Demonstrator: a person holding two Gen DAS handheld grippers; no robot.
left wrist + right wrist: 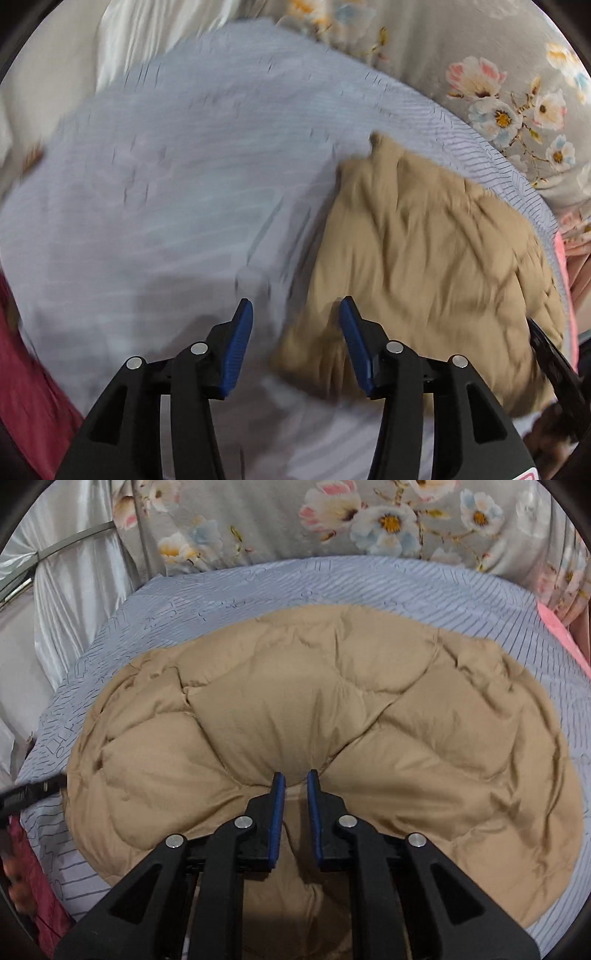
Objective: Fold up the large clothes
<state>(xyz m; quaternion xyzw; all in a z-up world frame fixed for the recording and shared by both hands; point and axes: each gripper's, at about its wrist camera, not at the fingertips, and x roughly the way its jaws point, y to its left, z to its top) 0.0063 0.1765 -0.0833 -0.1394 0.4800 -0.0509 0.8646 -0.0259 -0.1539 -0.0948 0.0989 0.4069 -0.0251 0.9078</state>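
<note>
A tan quilted puffer garment (332,709) lies folded on a light blue striped bedsheet (332,583). My right gripper (296,775) is nearly closed, its blue pads pinching a fold of the tan garment at its near edge. My left gripper (295,306) is open and empty above the sheet, at the left edge of the tan garment (424,258). The left wrist view is blurred by motion. The other gripper's black tip (33,794) shows at the left of the right wrist view.
A grey floral cover (332,513) lies behind the sheet. A white satin cloth (74,602) hangs at the left. Dark red fabric (26,387) is at the near left. A pink edge (561,635) shows at the right.
</note>
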